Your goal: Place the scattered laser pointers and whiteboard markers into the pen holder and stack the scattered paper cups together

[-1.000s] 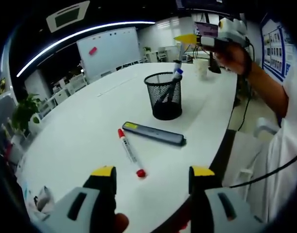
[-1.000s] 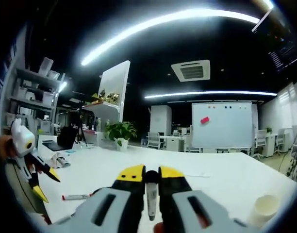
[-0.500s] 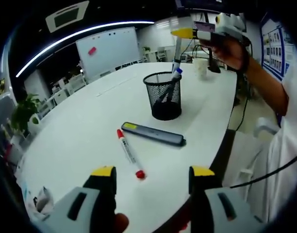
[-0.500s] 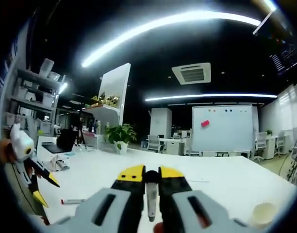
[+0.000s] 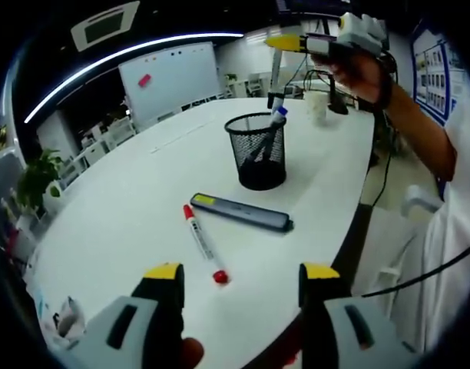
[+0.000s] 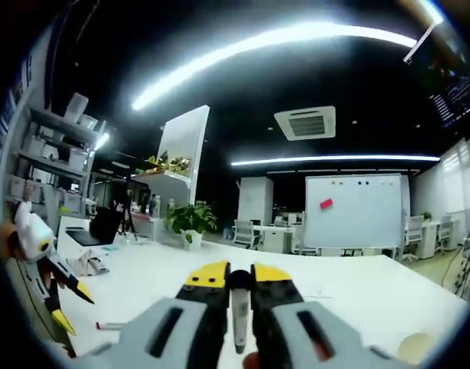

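A black mesh pen holder (image 5: 258, 151) stands mid-table with a blue-capped marker (image 5: 278, 117) leaning in it. In front of it lie a grey laser pointer (image 5: 241, 212) with a yellow label and a red-capped marker (image 5: 200, 241). My left gripper (image 5: 243, 273) hovers open above the near table edge. My right gripper (image 5: 285, 42) is held high above the holder, shut on a slim grey pen (image 5: 274, 73) that hangs down towards the holder's rim. In the right gripper view that gripper (image 6: 240, 273) pinches the grey pen (image 6: 239, 311). The left gripper (image 6: 74, 306) shows at the left.
A paper cup (image 5: 318, 106) stands beyond the holder near the far edge; a paper cup (image 6: 415, 346) also sits low right in the right gripper view. The person's arm (image 5: 419, 138) reaches in from the right. A whiteboard (image 5: 173, 77) and office chairs stand behind the white table (image 5: 127, 207).
My right gripper has risen and shifted slightly left with the grey pen, now higher above the holder. The left gripper and the things on the table have stayed put.
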{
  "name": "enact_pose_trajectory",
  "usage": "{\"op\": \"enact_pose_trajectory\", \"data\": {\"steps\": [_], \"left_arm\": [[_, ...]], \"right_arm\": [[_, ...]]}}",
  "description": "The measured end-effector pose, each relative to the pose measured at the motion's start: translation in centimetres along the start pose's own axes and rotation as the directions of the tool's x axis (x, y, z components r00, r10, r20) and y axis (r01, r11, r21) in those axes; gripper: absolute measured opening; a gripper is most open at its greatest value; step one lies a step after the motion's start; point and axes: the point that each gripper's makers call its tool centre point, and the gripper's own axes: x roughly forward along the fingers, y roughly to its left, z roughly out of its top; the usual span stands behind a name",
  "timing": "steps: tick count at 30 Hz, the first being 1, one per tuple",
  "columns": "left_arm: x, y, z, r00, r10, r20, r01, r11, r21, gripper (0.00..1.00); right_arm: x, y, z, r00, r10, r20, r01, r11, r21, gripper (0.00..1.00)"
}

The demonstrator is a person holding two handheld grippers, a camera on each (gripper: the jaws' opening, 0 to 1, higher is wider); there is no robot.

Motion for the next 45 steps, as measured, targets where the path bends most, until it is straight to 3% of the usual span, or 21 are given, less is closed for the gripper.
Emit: {"op": "enact_pose_trajectory", "data": {"steps": [18, 35, 45], "left_arm": [[0.0, 0.0, 0.0, 1.0, -0.004, 0.001, 0.004, 1.0, 0.001, 0.6], [0.1, 0.2, 0.1, 1.0, -0.004, 0.001, 0.004, 1.0, 0.005, 0.6], [0.1, 0.1, -0.1, 1.0, -0.005, -0.001, 0.005, 1.0, 0.001, 0.6]], "right_arm": [[0.3, 1.7, 1.8, 0.997, 0.059, 0.054, -0.06, 0.998, 0.011, 0.11], [0.5, 4.2, 2.1, 0.985, 0.155, 0.082, -0.158, 0.987, 0.026, 0.11], [0.7, 4.5, 1.2, 0.984, 0.169, 0.054, -0.172, 0.984, 0.043, 0.11]]}}
